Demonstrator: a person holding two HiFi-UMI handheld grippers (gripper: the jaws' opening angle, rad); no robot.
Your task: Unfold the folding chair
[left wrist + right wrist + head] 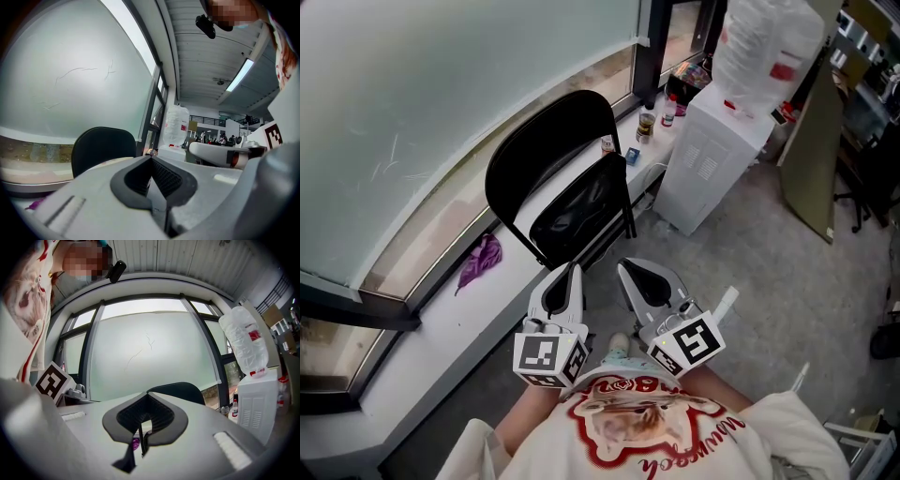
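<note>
1. My left gripper (572, 273): fingers (161, 177) pressed together, nothing between them; short of the folding chair (570, 184), aimed at it.
2. My right gripper (627, 269): fingers (158, 417) likewise pressed together and empty; beside the left one, apart from the chair.
3. Folding chair: black, folded, seat up against the backrest, leaning on the window ledge (441, 323).
4. Purple cloth (478, 261): on the ledge, left of the chair.
5. Step, as I judge it: approach, no grasp made.
6. Next move calls for spreading my fingers, one pair taking the backrest, the other pushing the seat down.

Right gripper (140, 439) closed, folding chair (180, 391) beyond, water dispenser (255, 404) beside
</note>
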